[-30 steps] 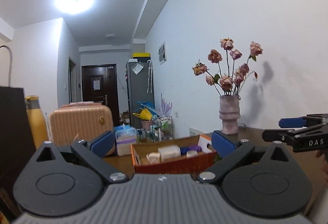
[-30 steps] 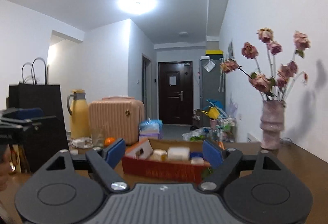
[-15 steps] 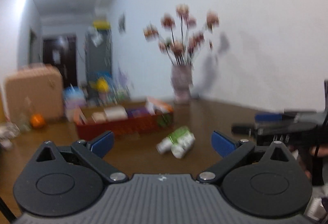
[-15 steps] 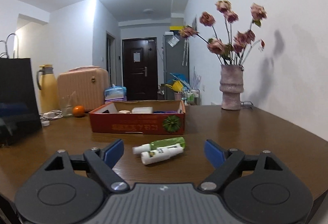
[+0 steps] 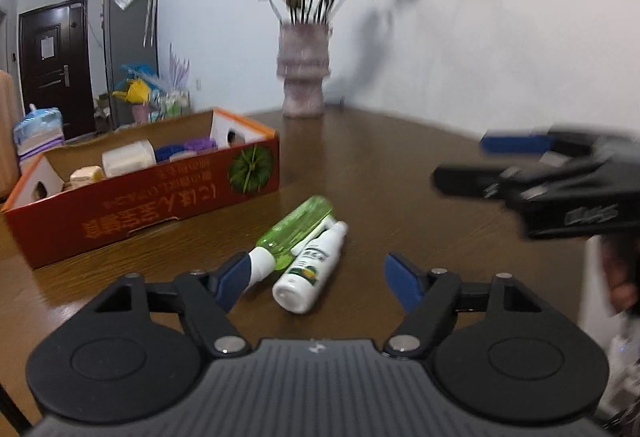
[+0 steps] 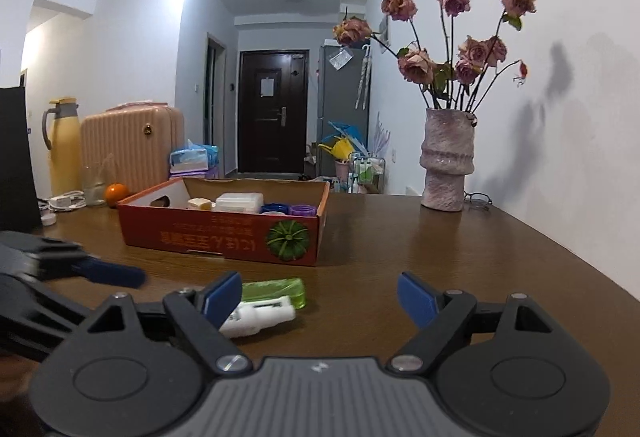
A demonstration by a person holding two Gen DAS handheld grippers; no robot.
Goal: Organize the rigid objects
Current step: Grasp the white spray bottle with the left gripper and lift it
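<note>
A green bottle (image 5: 294, 233) with a white cap and a white bottle (image 5: 310, 269) lie side by side on the brown table (image 5: 400, 173), in front of a red cardboard box (image 5: 132, 205) holding several small items. My left gripper (image 5: 320, 277) is open just before the two bottles. My right gripper (image 6: 320, 297) is open, with the green bottle (image 6: 276, 291) and white bottle (image 6: 260, 317) by its left finger. The red box (image 6: 224, 233) stands beyond. Each gripper shows blurred at the edge of the other's view.
A pink vase of dried roses (image 6: 448, 165) stands at the table's far right by the wall, glasses (image 6: 478, 199) beside it. A black bag (image 6: 16, 157), yellow flask (image 6: 62, 145), suitcase (image 6: 132, 145) and orange (image 6: 117, 192) stand at the left.
Both grippers have tilted down and moved toward the two bottles. The left view swung right, and the bottles came into sight. Both stay open.
</note>
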